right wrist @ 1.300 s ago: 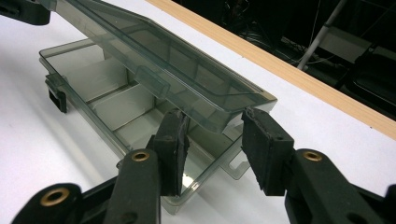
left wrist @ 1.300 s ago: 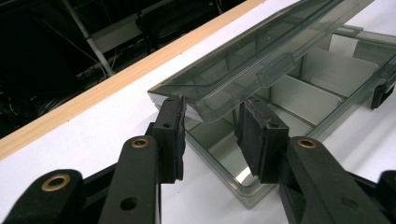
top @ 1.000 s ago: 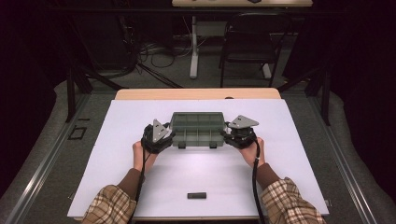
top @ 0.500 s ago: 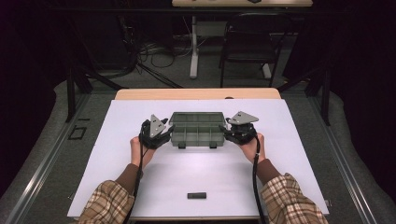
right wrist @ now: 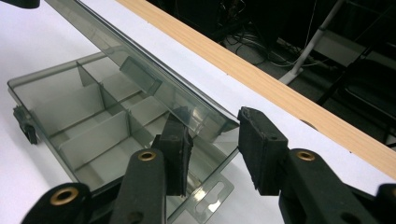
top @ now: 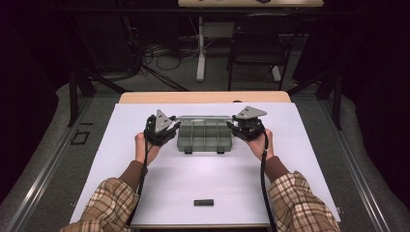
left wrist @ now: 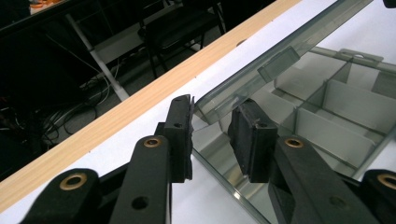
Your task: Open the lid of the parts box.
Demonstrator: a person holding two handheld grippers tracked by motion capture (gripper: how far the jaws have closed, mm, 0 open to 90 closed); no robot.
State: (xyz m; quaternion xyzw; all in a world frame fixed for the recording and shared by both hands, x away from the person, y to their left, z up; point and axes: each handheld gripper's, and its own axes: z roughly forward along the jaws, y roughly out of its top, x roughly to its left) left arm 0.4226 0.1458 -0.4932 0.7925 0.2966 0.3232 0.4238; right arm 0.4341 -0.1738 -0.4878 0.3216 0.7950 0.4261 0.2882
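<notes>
A dark room behind, with cables and a chair (top: 256,46) up at twelve o'clock, and in front a white table (top: 212,174) with a wooden far edge. Just above centre on it sits the smoky clear compartment box (top: 204,137), its dividers in plain sight, its lid (top: 202,117) raised off the base and angled up along the far side. The left tool (top: 170,129) is at the box's nine o'clock end. In the left gripper view its jaws have just been closing with the lid's corner (left wrist: 212,105) between them, the pads (left wrist: 183,135) either side of that edge but not pressing it, a gap showing. The right tool (top: 237,126) mirrors it at three o'clock, its jaws also just closing around the other lid corner (right wrist: 223,125), pads (right wrist: 259,149) apart from the plastic there too. Down at six o'clock, well apart from the box, a small black block (top: 203,202) lies near the table's front edge. Plaid sleeves (top: 104,205) come in from below.
</notes>
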